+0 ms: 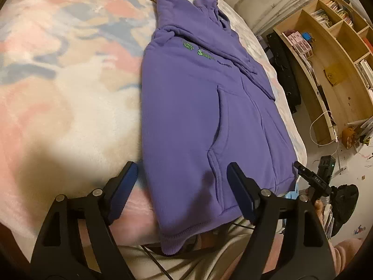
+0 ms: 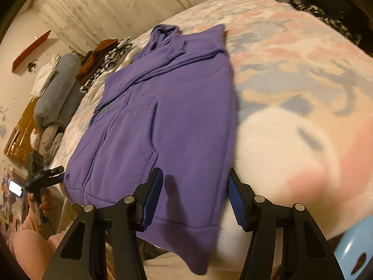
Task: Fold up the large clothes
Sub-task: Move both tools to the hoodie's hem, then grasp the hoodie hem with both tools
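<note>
1. The bed [image 1: 70, 88] fills most of both views. It is covered by a fluffy blanket [image 2: 291, 74] patterned in pink, pale blue and cream.
2. A purple hoodie [image 1: 198, 107] lies flat on the blanket near the edge of the bed. Its sides are folded inward so that it forms a long narrow shape, with the hood at the far end and the ribbed hem hanging just over the near edge. The front pocket faces up, and small green lettering [image 1: 200, 51] crosses the chest.
3. A wooden shelf unit [image 1: 338, 53] stands on the floor beyond the bed in the left wrist view, its compartments holding books and small boxes. A black bag [image 1: 284, 77] sits between the shelf unit and the bed.
4. In the right wrist view, a grey bolster [image 2: 58, 86] and a heap of brown and patterned cloth [image 2: 102, 58] lie along the far side of the bed.
5. The left gripper [image 1: 181, 189] hovers over the near corner of the hoodie by the pocket. Its blue-padded fingers [image 1: 123, 186] stand wide apart and grip nothing.
6. The right gripper [image 2: 194, 193] hangs over the hem at the other near corner. Its fingers [image 2: 235, 200] are parted, straddling the fabric without pinching it.
</note>
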`<control>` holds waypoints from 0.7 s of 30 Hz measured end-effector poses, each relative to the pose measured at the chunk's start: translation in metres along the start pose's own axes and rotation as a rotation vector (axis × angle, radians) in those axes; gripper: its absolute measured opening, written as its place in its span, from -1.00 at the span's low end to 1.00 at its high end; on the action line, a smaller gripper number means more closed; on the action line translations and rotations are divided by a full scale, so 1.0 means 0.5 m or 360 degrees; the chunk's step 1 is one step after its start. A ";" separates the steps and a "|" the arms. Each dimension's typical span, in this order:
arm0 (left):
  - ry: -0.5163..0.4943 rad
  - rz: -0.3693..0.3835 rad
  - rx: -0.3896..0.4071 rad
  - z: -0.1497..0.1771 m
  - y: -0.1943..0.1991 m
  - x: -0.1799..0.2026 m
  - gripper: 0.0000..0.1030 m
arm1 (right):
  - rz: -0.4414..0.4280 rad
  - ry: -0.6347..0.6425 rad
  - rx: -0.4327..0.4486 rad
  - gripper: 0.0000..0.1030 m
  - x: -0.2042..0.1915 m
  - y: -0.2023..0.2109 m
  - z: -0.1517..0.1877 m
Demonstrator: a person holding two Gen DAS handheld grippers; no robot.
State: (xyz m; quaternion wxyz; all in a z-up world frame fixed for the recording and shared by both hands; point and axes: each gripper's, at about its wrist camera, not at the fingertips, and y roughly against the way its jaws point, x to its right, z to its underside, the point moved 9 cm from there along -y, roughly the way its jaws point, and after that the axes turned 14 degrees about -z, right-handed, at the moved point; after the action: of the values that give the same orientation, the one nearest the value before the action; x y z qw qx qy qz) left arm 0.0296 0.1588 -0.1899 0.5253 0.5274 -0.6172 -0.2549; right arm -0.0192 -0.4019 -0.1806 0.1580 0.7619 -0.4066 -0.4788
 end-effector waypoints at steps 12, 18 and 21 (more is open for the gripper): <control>-0.0034 0.0093 0.0020 -0.017 -0.039 0.022 0.58 | -0.0290 -0.0016 0.0083 -0.42 -0.015 -0.078 -0.039; -0.0162 0.0082 0.0063 -0.027 -0.057 0.062 0.58 | -0.0407 -0.0068 0.0090 -0.63 -0.023 -0.133 -0.072; -0.0234 0.0056 0.0077 -0.037 -0.077 0.083 0.58 | -0.0409 -0.0071 0.0092 -0.64 -0.028 -0.150 -0.082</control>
State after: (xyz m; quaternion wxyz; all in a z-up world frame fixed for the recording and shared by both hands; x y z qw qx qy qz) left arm 0.0656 0.1131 -0.2017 0.4701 0.5087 -0.6693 -0.2688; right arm 0.0481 -0.3504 -0.1994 0.0642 0.8011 -0.3227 -0.5001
